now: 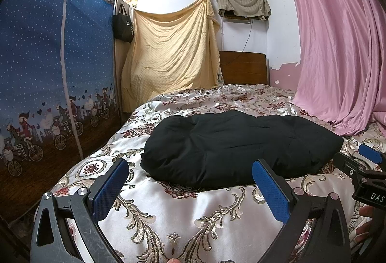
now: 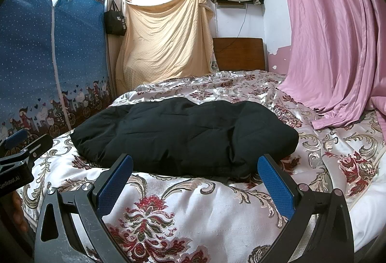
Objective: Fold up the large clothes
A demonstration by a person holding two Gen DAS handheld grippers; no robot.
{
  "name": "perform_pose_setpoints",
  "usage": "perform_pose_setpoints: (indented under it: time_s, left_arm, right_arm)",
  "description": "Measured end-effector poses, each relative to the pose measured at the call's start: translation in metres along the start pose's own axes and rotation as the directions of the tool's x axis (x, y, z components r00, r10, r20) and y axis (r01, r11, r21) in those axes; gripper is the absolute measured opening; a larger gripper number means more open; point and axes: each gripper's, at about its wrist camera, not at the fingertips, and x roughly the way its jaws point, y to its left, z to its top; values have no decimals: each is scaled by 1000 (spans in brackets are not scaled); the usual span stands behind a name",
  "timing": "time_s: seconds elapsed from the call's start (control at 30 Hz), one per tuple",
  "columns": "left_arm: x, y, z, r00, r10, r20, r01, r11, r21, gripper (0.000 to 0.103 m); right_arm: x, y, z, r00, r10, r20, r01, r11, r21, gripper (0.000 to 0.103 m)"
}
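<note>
Both grippers [image 1: 190,175] [image 2: 195,170] open, black garment [image 1: 236,147] just ahead.

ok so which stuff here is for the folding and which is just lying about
For the job: black garment, left gripper, right gripper.

Just there: bedspread, pink curtain, yellow sheet, wardrobe, black bag.

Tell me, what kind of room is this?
Most likely a bedroom in a home. There is a bed with a flowery cover and a wooden headboard, a blue fabric wardrobe, and a pink curtain.
</note>
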Motion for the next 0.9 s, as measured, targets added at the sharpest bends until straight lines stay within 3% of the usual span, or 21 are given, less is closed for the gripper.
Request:
perform_pose_setpoints:
  time_s: [0.27, 0.47, 0.9]
  left_arm:
    - [-1, -1, 3, 1000, -5, -4, 5, 1000, 0, 103]
    - [-1, -1, 4, 999, 40, 3, -40, 999, -5, 103]
    - [3, 2, 3, 998, 66, 10, -65, 998, -6, 103]
  right_arm:
    - [0, 1, 0, 1000, -1, 0, 1, 1000, 2, 102]
    - [0, 1, 0, 1000, 0, 0, 0, 1000, 3, 102]
    - [0, 5, -1, 1000, 7, -2, -7, 1000, 0, 102]
